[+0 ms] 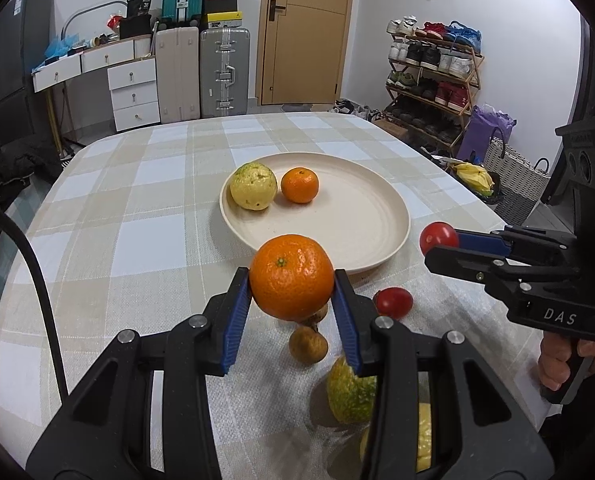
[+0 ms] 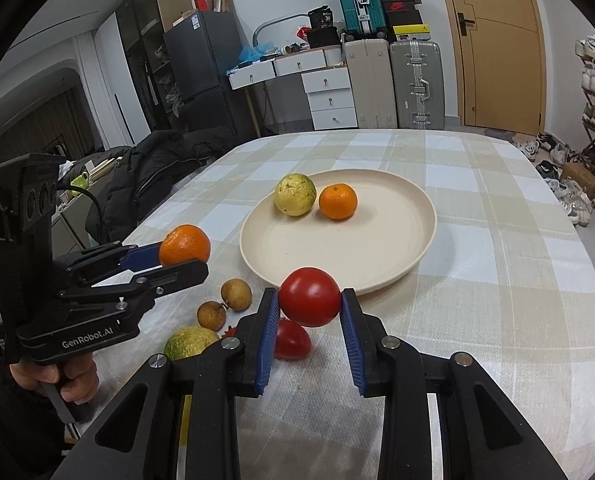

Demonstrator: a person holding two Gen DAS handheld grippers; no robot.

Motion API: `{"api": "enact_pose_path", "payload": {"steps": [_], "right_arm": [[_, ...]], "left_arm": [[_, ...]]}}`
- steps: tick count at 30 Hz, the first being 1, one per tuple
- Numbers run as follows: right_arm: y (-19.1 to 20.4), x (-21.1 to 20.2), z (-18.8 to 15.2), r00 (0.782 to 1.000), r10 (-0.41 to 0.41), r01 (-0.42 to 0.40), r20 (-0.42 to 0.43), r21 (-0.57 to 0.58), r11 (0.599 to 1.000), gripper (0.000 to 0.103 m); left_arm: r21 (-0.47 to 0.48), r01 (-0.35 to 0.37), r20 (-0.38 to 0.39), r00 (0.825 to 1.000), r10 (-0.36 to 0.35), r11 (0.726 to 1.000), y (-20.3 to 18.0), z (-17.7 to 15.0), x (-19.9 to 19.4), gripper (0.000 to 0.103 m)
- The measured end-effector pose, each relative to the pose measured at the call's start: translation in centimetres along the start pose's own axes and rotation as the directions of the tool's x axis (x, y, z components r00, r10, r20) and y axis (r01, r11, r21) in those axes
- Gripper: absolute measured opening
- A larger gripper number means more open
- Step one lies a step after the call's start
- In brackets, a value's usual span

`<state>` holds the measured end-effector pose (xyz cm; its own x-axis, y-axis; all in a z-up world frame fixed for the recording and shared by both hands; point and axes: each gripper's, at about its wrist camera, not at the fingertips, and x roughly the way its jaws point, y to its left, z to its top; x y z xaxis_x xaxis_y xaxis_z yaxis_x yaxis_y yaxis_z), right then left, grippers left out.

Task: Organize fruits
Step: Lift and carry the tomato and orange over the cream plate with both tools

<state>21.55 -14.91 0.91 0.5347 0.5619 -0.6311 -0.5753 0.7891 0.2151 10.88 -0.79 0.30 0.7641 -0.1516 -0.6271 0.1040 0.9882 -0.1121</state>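
We are mid-carry with both tools loaded: our left gripper [image 1: 293, 280] pinches an orange [image 1: 292, 276] between its blue ribbed pads, and our right gripper [image 2: 310, 298] is clamped on a small red tomato [image 2: 309, 297], both held clear of the cloth just short of the plate [image 1: 361, 248]. The step in hand looks to us like delivery to the plate, which lies at twelve o'clock ahead of each tool. The next move, as we judge it, calls for carrying each fruit over the near rim and lowering it onto the bare part of the dish before the pads part, keeping away from the pale yellow-green fruit [image 1: 253, 186] and the smaller orange [image 1: 299, 185] that sit touching at the plate's ten to eleven o'clock. The plate is cream, matte, shallow and round with a low raised rim, so round fruit may roll on it. The orange's peel is dimpled and glossy; the tomato is smooth and taut. At five to six o'clock beneath our left tool, unsorted on the woven checked tablecloth [image 1: 137, 184], lie another tomato [image 1: 393, 302], two brown, rough-skinned longan-like fruits [image 2: 224, 302], and a bumpy green-yellow fruit [image 1: 349, 396].
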Motion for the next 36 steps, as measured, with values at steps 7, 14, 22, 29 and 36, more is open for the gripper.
{"api": "enact_pose_path", "payload": {"steps": [7, 14, 22, 29, 36], "right_arm": [[0.1, 0.5, 0.8, 1.0, -0.009, 0.009, -0.002, -0.023, 1.0, 0.032], [-0.5, 1.2, 1.2, 1.0, -0.018, 0.018, -0.01, -0.01, 1.0, 0.032], [-0.6, 2.0, 1.9, 0.999, -0.018, 0.017, -0.028, -0.012, 1.0, 0.032], [-0.7, 3.0, 2.3, 0.999, -0.016, 0.016, -0.042, -0.004, 1.0, 0.032], [-1.4, 3.8, 2.4, 0.998, -0.023, 0.024, -0.054, 0.014, 1.0, 0.032]], "left_arm": [[-0.008, -0.013, 0.0, 1.0, 0.013, 1.0, 0.2, 1.2, 1.0, 0.038], [-0.006, -0.02, 0.001, 1.0, 0.02, 1.0, 0.3, 2.0, 1.7, 0.038], [0.011, -0.035, -0.014, 0.999, 0.036, 0.999, -0.4, 2.8, 3.7, 0.038], [0.025, -0.047, -0.033, 0.998, 0.047, 0.999, -0.8, 3.0, 5.3, 0.038], [0.022, -0.048, -0.051, 0.997, 0.049, 0.999, -0.8, 3.2, 6.6, 0.038]]}}
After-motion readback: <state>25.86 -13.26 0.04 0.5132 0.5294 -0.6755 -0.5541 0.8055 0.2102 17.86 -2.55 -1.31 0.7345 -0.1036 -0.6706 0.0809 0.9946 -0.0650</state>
